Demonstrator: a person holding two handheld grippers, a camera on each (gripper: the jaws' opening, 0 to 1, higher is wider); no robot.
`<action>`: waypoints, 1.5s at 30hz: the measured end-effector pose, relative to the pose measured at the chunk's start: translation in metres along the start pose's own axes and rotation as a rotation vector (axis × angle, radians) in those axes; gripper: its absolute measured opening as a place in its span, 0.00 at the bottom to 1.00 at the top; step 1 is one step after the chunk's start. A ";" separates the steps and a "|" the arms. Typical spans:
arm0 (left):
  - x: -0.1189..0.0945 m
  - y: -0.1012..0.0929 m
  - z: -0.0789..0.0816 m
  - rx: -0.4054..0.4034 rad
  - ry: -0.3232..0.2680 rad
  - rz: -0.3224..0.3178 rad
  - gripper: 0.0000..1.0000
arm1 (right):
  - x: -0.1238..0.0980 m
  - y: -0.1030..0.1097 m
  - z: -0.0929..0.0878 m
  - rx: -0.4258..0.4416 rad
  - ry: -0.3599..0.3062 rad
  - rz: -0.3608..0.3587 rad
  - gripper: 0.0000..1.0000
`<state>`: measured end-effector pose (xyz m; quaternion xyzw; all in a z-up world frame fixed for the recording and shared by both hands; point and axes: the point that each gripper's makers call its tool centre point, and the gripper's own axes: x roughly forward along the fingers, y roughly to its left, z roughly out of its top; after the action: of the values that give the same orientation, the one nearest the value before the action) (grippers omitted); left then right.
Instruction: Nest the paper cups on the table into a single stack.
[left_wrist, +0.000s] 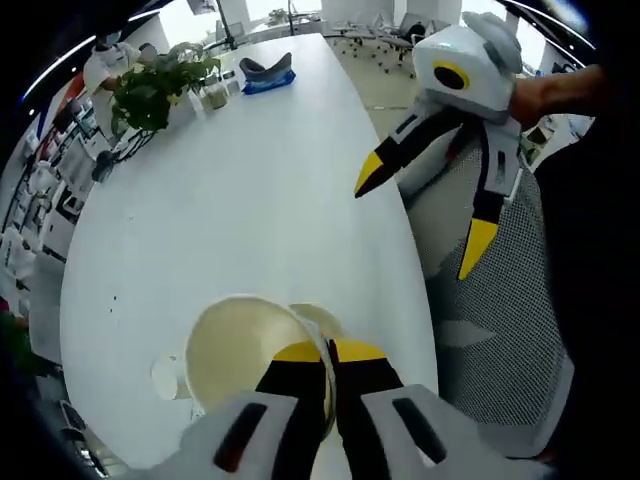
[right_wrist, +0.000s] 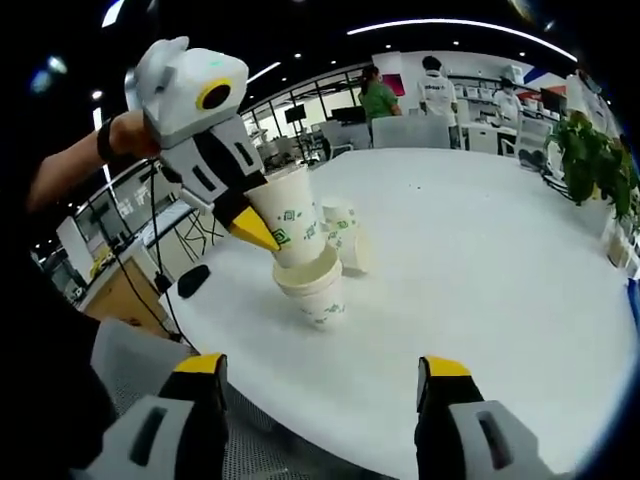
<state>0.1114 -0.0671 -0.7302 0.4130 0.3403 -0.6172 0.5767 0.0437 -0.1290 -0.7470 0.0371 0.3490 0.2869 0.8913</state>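
My left gripper (left_wrist: 330, 355) is shut on the rim of a white paper cup (left_wrist: 235, 350), whose open mouth faces the camera. In the right gripper view this cup (right_wrist: 292, 215), printed with green marks, hangs tilted from the left gripper (right_wrist: 252, 232). Its base sits in the mouth of a short stack of cups (right_wrist: 318, 292) on the white table (right_wrist: 480, 260). More cups (right_wrist: 346, 240) stand just behind the stack. My right gripper (right_wrist: 320, 368) is open and holds nothing, at the table's near edge. It also hangs open past the table's side (left_wrist: 423, 212).
A potted plant (left_wrist: 150, 90) and a blue object (left_wrist: 266, 76) sit at the far end of the table (left_wrist: 230, 200). A mesh chair (left_wrist: 490, 330) stands beside the table edge. A small black object (right_wrist: 192, 280) lies near the cups. People (right_wrist: 380, 95) stand far off.
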 end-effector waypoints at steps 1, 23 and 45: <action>0.002 0.000 -0.001 -0.001 0.002 -0.002 0.00 | -0.001 0.000 0.000 -0.001 0.001 -0.001 0.78; 0.025 -0.009 -0.011 0.006 0.041 -0.048 0.00 | 0.001 -0.008 -0.005 0.002 0.003 -0.013 0.78; 0.030 -0.013 -0.012 0.023 0.057 -0.075 0.00 | -0.002 -0.006 -0.003 0.007 0.001 -0.015 0.78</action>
<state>0.1003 -0.0683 -0.7634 0.4240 0.3647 -0.6303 0.5384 0.0435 -0.1354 -0.7492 0.0374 0.3508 0.2793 0.8931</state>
